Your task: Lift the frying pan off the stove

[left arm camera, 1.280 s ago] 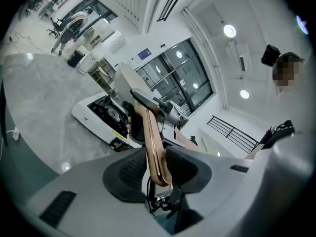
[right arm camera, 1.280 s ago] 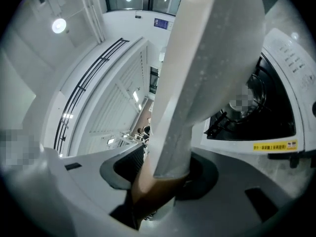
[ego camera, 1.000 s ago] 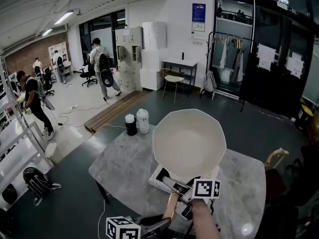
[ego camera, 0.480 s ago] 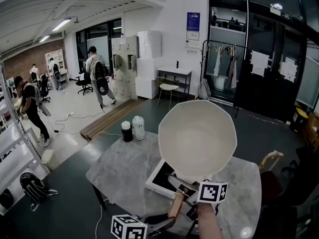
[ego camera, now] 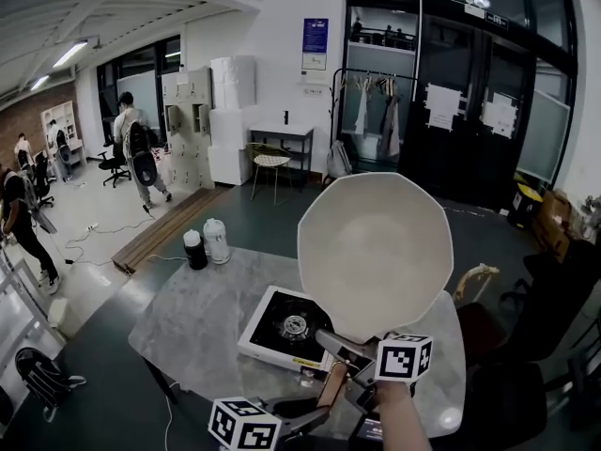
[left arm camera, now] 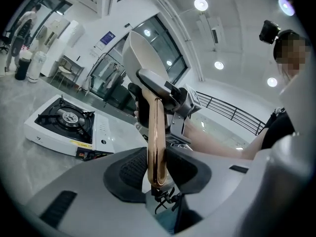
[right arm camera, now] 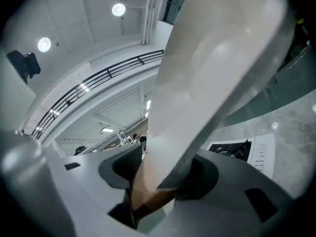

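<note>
- The left gripper [left arm camera: 157,171] clamps the tip of the copper handle [left arm camera: 156,127] of the frying pan [ego camera: 376,252].
- The right gripper [right arm camera: 154,179] has the handle's thicker root between its pads, touching them, as its jaws are opening.
- The pan is tipped up on edge, lifted clear of the stove [ego camera: 282,327].
- The stove sits on the marble table [ego camera: 188,318].
</note>
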`<act>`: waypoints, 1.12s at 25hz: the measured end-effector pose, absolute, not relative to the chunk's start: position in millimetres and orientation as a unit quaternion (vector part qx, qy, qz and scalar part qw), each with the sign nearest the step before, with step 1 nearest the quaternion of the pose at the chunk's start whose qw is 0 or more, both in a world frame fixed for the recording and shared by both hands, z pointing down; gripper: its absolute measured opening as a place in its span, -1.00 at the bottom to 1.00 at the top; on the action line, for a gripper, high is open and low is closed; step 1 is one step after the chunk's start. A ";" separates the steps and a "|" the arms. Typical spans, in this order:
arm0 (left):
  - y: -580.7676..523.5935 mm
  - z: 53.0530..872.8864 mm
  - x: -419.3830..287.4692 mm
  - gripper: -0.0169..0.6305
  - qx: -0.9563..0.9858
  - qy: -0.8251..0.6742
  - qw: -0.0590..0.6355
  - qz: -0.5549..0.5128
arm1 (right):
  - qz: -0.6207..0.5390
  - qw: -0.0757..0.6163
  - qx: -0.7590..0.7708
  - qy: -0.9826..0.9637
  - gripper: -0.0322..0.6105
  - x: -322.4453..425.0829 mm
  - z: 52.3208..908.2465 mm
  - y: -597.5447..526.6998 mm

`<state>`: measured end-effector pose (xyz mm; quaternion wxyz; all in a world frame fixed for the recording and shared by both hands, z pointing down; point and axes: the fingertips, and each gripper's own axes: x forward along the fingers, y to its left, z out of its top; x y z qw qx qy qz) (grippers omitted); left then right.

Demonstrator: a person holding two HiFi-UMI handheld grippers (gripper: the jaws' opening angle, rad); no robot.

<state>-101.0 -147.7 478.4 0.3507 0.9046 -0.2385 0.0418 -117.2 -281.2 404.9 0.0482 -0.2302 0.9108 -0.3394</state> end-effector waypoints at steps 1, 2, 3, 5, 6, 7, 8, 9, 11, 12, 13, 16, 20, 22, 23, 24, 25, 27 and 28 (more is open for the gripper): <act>-148.2 477.6 -95.7 -0.55 0.907 -0.232 0.349 0.045 | -0.336 0.050 -0.237 0.910 -0.23 -109.7 403.5 -281.1; -148.7 477.4 -89.9 -0.55 0.909 -0.225 0.348 0.047 | -0.333 0.050 -0.245 0.909 -0.23 -101.5 402.4 -280.9; -149.0 477.4 -84.2 -0.55 0.911 -0.218 0.346 0.050 | -0.331 0.050 -0.252 0.908 -0.23 -93.1 401.5 -280.5; -148.9 477.3 -73.9 -0.55 0.915 -0.207 0.341 0.054 | -0.327 0.052 -0.268 0.905 -0.22 -77.0 399.9 -279.1; -148.8 477.1 -69.3 -0.55 0.918 -0.202 0.338 0.056 | -0.325 0.054 -0.276 0.903 -0.22 -69.4 399.1 -278.3; -149.0 476.7 -65.0 -0.55 0.920 -0.198 0.333 0.058 | -0.323 0.056 -0.284 0.901 -0.22 -61.9 398.2 -277.9; -149.7 476.1 -60.8 -0.55 0.922 -0.194 0.329 0.061 | -0.322 0.059 -0.292 0.899 -0.22 -54.6 397.1 -278.1; -150.8 475.5 -57.0 -0.55 0.924 -0.190 0.325 0.063 | -0.321 0.061 -0.300 0.896 -0.22 -47.8 396.1 -278.7; -153.0 474.1 -50.1 -0.54 0.928 -0.181 0.320 0.067 | -0.320 0.067 -0.313 0.892 -0.22 -36.0 395.0 -280.4; -153.7 473.4 -47.0 -0.54 0.929 -0.175 0.319 0.069 | -0.321 0.070 -0.319 0.889 -0.21 -30.7 395.2 -281.4; -154.3 472.8 -43.9 -0.54 0.930 -0.168 0.318 0.072 | -0.321 0.073 -0.325 0.886 -0.21 -25.5 395.8 -282.6; -156.2 470.3 -35.4 -0.54 0.933 -0.150 0.317 0.077 | -0.321 0.079 -0.344 0.879 -0.20 -12.9 395.6 -285.7; -156.5 466.8 -27.5 -0.54 0.934 -0.137 0.320 0.077 | -0.321 0.084 -0.356 0.874 -0.20 -2.4 394.1 -287.5; -156.9 466.1 -25.1 -0.54 0.934 -0.134 0.320 0.079 | -0.320 0.083 -0.360 0.872 -0.20 0.4 393.2 -287.9; -157.0 466.2 -24.3 -0.54 0.934 -0.133 0.321 0.080 | -0.321 0.084 -0.360 0.872 -0.19 1.1 393.6 -288.1; -157.2 466.7 -23.6 -0.54 0.934 -0.132 0.321 0.080 | -0.321 0.085 -0.360 0.872 -0.19 1.7 394.5 -288.4; -157.5 467.4 -23.0 -0.54 0.935 -0.130 0.321 0.080 | -0.321 0.086 -0.361 0.871 -0.19 2.3 395.6 -289.0; -158.9 468.3 -21.7 -0.54 0.936 -0.126 0.319 0.082 | -0.320 0.087 -0.364 0.870 -0.19 4.2 397.7 -290.8; -160.1 468.2 -20.9 -0.54 0.937 -0.124 0.317 0.083 | -0.319 0.086 -0.368 0.869 -0.19 5.4 398.0 -292.0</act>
